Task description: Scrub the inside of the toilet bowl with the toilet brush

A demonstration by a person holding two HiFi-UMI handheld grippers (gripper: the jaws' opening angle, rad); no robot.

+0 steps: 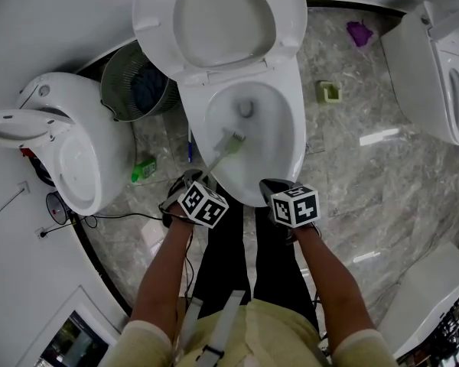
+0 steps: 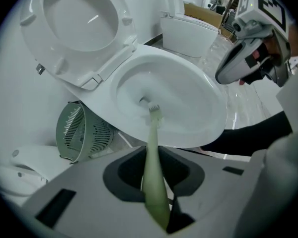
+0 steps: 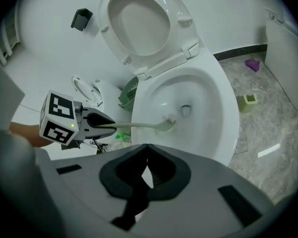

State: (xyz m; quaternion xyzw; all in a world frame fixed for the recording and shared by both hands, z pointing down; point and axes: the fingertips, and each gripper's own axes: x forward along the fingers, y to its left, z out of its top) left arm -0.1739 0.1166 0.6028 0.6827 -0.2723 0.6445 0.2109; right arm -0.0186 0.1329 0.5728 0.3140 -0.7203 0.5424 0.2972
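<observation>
The white toilet (image 1: 287, 140) stands straight ahead with seat and lid raised. A pale green toilet brush (image 1: 231, 142) reaches into the bowl, its head on the near-left inner wall, short of the drain. My left gripper (image 1: 190, 183) is shut on the brush handle (image 2: 153, 182), and the brush head (image 2: 155, 114) lies inside the bowl (image 2: 188, 103). My right gripper (image 1: 274, 186) hovers at the bowl's front rim, shut and empty. The right gripper view shows its jaws (image 3: 145, 148) together, with the left gripper (image 3: 97, 124) and brush head (image 3: 166, 125) beyond.
A grey mesh waste basket (image 1: 134, 86) stands left of the toilet. Other white toilets stand at the left (image 1: 69, 147) and right (image 1: 436, 67). A green bottle (image 1: 144, 170), a small green holder (image 1: 329, 91) and a purple item (image 1: 359, 33) lie on the marble floor.
</observation>
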